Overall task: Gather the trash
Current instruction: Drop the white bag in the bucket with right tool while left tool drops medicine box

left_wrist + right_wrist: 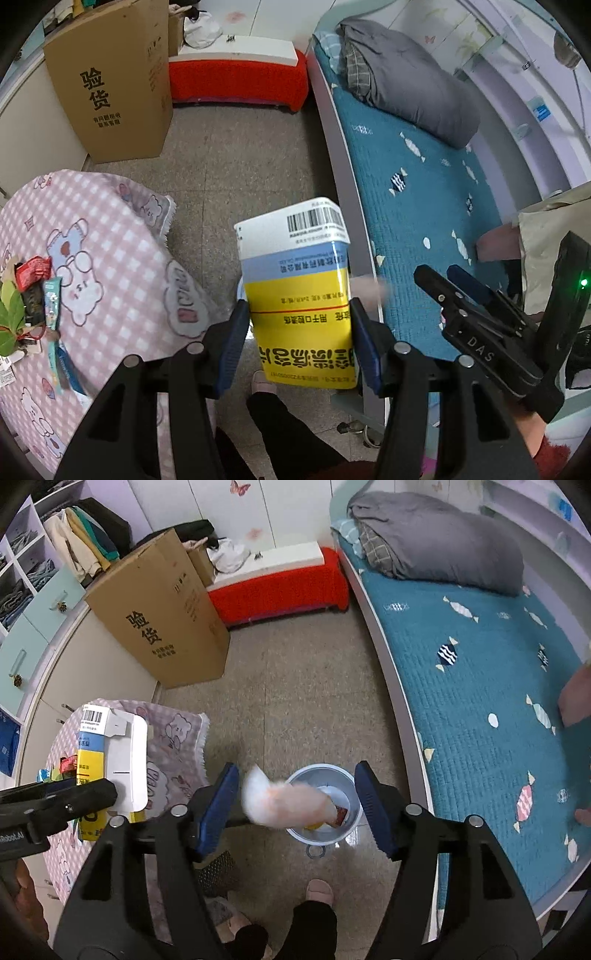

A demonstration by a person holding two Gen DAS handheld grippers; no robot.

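Dropping now: right gripper jaws spread, a blurred pale wad falls between them above the bin rim and could glance off onto the floor; left gripper clamps the yellow box, clear of the table edge

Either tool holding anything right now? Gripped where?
Left tool clamps the yellow box by its two narrow sides, near the lower end. Right tool is open; a blurred pale wad sits between its fingers, unpinched.
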